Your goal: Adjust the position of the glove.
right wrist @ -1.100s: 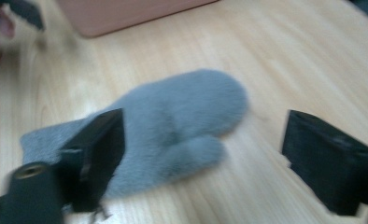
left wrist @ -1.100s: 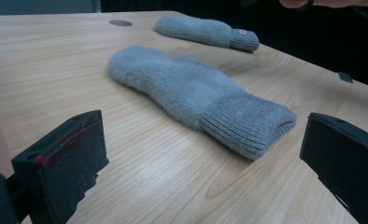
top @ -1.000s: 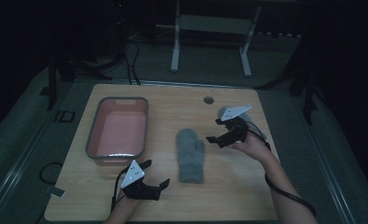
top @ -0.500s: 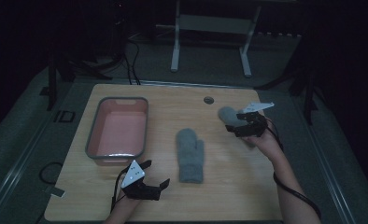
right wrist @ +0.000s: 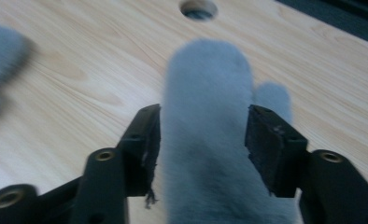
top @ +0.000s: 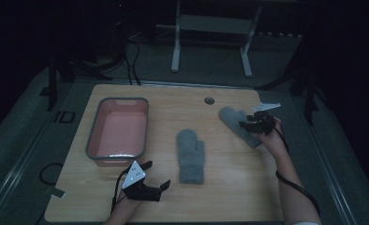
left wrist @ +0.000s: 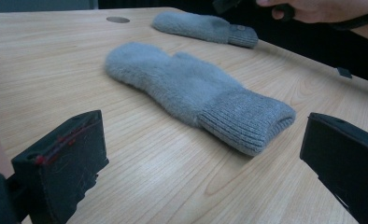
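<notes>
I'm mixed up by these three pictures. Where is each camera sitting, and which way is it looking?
High view: above the table's near edge, facing forward and down on the pale wooden table; both forearms show.
Left gripper view: rides the left gripper, looking between its open jaws at the fluffy grey mitten lying mid-table.
Right gripper view: rides the right gripper, jaws closing around the second fluffy grey mitten.
All views share both mittens.

The one marking that can be read is "ID" point(top: 64, 116), in pale letters on the dark floor mat just left of the worktop point(top: 229, 197), seen in the high view. The small round tag on the cuff of the far mitten point(left wrist: 205, 28) in the left gripper view is too small to read.
</notes>
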`<state>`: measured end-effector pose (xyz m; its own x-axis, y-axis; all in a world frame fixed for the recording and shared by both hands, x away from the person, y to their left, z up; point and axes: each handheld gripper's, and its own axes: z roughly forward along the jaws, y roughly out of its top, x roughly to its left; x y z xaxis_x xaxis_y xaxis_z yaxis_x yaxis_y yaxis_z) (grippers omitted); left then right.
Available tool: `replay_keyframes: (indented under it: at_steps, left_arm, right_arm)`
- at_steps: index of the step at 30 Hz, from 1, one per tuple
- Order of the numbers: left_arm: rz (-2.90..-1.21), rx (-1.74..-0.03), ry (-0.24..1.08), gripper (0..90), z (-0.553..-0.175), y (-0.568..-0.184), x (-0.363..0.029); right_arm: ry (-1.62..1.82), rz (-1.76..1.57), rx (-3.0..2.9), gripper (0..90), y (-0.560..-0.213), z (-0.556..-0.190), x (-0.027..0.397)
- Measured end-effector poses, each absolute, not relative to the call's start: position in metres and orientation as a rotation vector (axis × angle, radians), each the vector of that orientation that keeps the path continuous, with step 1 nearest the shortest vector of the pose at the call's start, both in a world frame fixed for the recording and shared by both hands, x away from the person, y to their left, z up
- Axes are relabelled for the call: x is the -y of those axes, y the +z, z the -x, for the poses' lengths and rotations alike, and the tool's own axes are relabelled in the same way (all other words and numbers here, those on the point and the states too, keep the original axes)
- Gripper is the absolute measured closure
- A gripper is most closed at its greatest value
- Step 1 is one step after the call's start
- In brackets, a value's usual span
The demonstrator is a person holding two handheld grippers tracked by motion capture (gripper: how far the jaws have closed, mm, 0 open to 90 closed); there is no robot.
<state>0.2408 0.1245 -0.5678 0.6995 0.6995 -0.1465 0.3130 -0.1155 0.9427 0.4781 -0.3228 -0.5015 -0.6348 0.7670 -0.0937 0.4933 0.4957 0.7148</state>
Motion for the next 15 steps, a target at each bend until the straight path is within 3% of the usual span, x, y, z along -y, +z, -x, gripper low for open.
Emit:
replay_keyframes:
  at_steps: [15]
  left_arm:
    - [-1.708, -0.816, 0.393, 0.8, -0.240, -0.568, -0.125]
  right_arm:
    - [0.851, -1.114, -2.344, 51.7, -0.542, -0.485, 0.330]
